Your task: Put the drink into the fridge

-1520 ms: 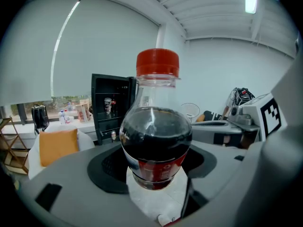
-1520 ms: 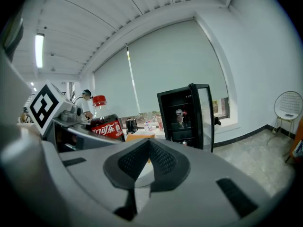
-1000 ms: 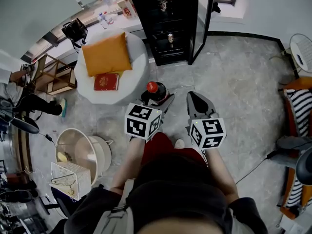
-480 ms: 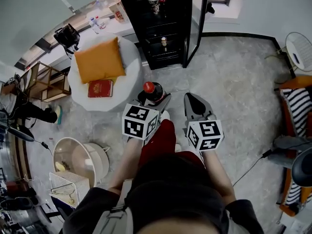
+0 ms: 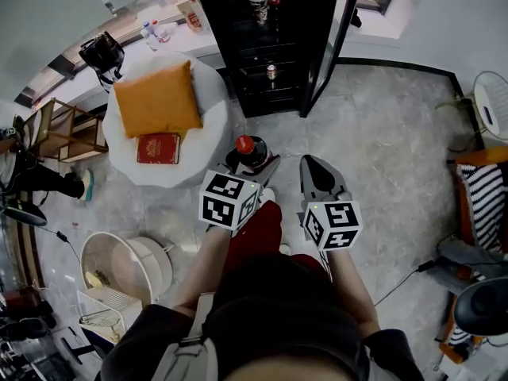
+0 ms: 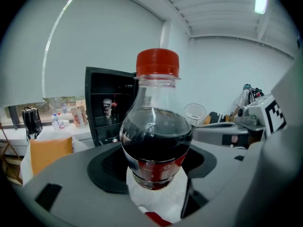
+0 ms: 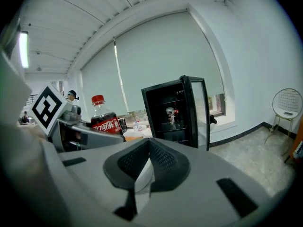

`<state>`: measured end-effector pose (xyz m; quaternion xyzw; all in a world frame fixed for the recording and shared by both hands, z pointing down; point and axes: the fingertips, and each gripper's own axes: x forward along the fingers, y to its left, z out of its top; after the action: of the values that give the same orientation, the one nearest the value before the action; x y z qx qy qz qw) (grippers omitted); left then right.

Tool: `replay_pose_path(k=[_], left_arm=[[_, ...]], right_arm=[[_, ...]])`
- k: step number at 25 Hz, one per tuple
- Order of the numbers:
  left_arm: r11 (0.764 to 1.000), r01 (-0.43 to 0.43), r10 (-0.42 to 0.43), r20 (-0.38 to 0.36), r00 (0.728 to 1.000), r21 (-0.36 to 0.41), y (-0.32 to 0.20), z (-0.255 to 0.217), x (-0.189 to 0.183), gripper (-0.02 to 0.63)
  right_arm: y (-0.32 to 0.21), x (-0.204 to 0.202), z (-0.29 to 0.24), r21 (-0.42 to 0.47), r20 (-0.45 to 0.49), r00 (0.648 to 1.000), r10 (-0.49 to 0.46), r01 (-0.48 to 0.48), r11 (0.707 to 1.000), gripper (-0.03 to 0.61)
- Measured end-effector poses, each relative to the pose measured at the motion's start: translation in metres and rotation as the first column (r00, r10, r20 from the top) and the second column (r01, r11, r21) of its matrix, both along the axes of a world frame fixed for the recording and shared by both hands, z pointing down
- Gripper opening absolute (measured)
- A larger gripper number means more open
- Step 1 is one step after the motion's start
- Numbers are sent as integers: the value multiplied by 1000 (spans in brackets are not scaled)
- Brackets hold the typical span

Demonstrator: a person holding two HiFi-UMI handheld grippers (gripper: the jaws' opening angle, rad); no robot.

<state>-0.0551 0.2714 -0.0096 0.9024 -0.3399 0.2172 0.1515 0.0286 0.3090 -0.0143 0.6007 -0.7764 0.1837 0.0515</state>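
Observation:
A cola bottle (image 5: 252, 151) with a red cap and dark drink stands upright between the jaws of my left gripper (image 5: 254, 162), which is shut on its belly. In the left gripper view the bottle (image 6: 156, 141) fills the middle, pressed by both pads. My right gripper (image 5: 321, 175) hangs beside it to the right, shut and empty; its pads (image 7: 142, 162) meet at the tip. Ahead stands the black fridge (image 5: 266, 42), its glass door (image 5: 335, 34) swung open to the right. Its dark shelves (image 7: 171, 115) hold a can or two (image 5: 271, 71).
A round white table (image 5: 208, 129) to the left of the fridge carries an orange cushion (image 5: 157, 98) and a red book (image 5: 159, 148). A white tub (image 5: 127, 262) sits on the floor at lower left. A striped chair (image 5: 486, 182) and a wire chair (image 5: 494, 84) stand at right.
The view has drifted a little as the person moves over the floor. Both grippers keep their pose and the bottle stays gripped in the left one.

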Motion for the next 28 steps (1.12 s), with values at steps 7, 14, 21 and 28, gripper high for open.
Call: replay_pose_path(k=[7, 14, 21, 28], left_arm=[[999, 40, -40, -11, 999, -9, -75, 1, -13, 319], [999, 49, -49, -22, 999, 0, -126, -1, -25, 319], [999, 47, -48, -21, 999, -9, -154, 7, -36, 319], [998, 65, -65, -19, 998, -27, -178, 24, -37, 319]], right_arm=[[-71, -11, 4, -23, -5, 1000, -22, 22, 999, 17], [-130, -23, 6, -36, -37, 999, -37, 36, 999, 17], [-165, -14, 3, -26, -61, 998, -3, 2, 1000, 17], [-186, -2, 15, -46, -89, 996, -3, -1, 999, 17]])
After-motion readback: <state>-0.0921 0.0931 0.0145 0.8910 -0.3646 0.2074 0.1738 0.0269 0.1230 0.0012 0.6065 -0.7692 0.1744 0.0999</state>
